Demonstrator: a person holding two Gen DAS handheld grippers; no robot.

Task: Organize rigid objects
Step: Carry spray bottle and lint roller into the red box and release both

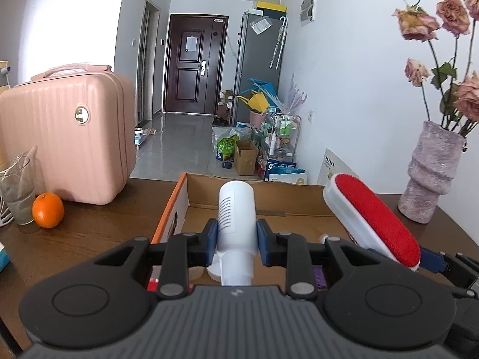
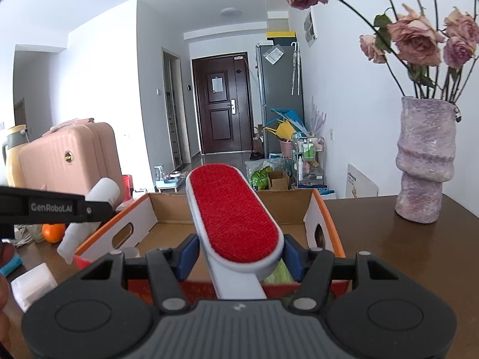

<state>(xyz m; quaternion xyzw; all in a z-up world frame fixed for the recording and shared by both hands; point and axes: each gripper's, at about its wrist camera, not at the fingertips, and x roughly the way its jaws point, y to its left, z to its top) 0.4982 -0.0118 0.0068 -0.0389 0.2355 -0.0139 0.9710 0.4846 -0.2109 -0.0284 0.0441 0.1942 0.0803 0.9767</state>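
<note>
Blue-padded left tool (image 1: 236, 240) clamps a white bottle (image 1: 236, 215); right tool (image 2: 238, 257) clamps a red lint brush (image 2: 236, 212).

The table (image 1: 98, 239) is dark wood with a low sheen. On it sits a box (image 1: 299, 200) of raw brown cardboard, matt inside, its outer walls printed white with orange edges. The left gripper (image 1: 236, 240) is matt black plastic with blue pads (image 1: 213, 239), closed on a smooth white plastic bottle (image 1: 236, 209) carrying a paper label. The right gripper (image 2: 236, 258) clasps a lint brush (image 2: 236, 218): glossy white plastic frame, napped red fabric face. Far left, a ribbed pink hard-shell suitcase (image 1: 66, 140) looks satiny; a dimpled orange (image 1: 48, 210) lies near it. Right, a rough, chalky mauve vase (image 1: 431, 173) holds papery dried roses (image 1: 449, 15)
</note>
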